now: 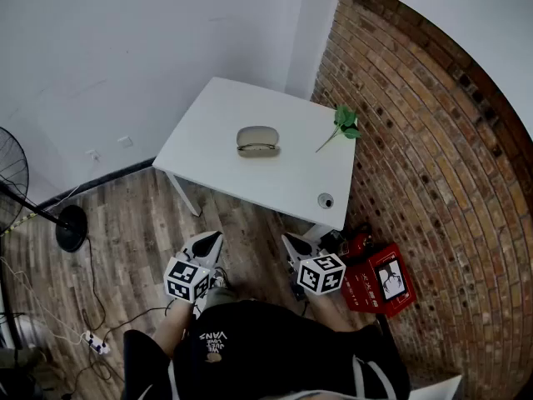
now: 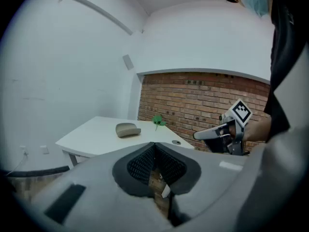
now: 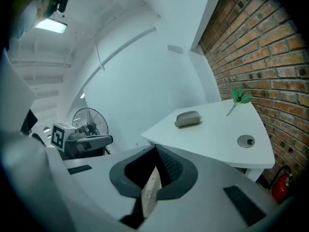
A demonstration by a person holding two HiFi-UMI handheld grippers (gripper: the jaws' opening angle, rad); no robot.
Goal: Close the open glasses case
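**Glasses case (image 1: pixel 257 139) waiting on table (image 1: pixel 275 186), out of reach**

Resting near the middle of the white table, the glasses case is lying with its lid appearing only slightly ajar, well apart from both tools. The left tool (image 1: pixel 212 239) and right tool (image 1: pixel 291 242) are hovering by the person's waist, each with its jaws pressed together on nothing. The case is probably light, stiff-shelled and liable to slide on the smooth top. Pressing down on the lid's front edge looks soundest.
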